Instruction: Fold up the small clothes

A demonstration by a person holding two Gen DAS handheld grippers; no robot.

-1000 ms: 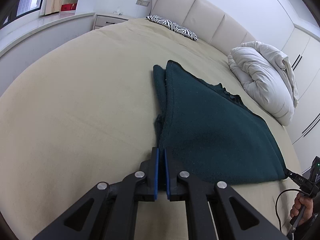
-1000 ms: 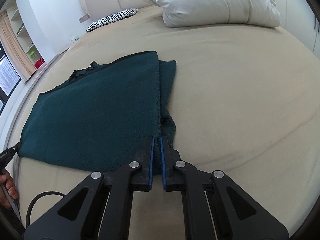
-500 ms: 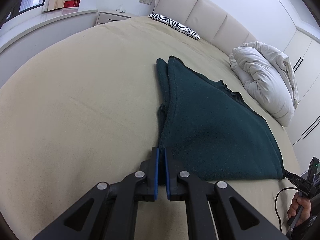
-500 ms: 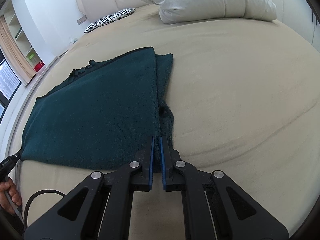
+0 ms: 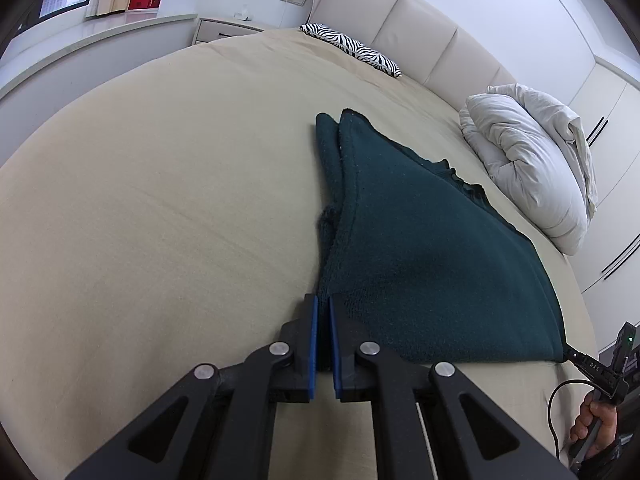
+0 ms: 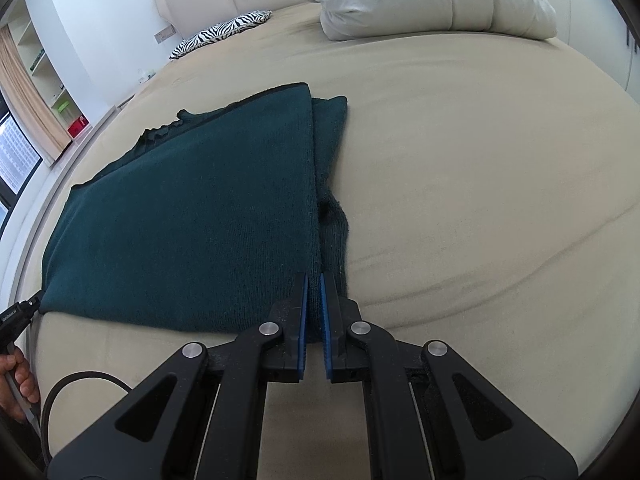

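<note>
A dark green knitted garment (image 5: 420, 248) lies folded and flat on the beige bed (image 5: 160, 200), with a narrow strip of its lower layer showing along one long side. My left gripper (image 5: 322, 300) is shut on the garment's near corner at that side. In the right wrist view the same garment (image 6: 192, 208) spreads to the left, and my right gripper (image 6: 314, 278) is shut on the other near corner, green knit showing between its blue pads. Each view catches the opposite gripper at its edge: the right gripper (image 5: 592, 368) and the left gripper (image 6: 20, 312), each at the cloth's corner.
A bunched white duvet (image 5: 532, 172) lies at the far right of the bed, and a zebra-print pillow (image 5: 352, 46) rests against the padded headboard (image 5: 400, 20). A nightstand (image 5: 224, 30) and window ledge stand beyond the bed. A person's hand (image 5: 596, 424) holds the right gripper's handle.
</note>
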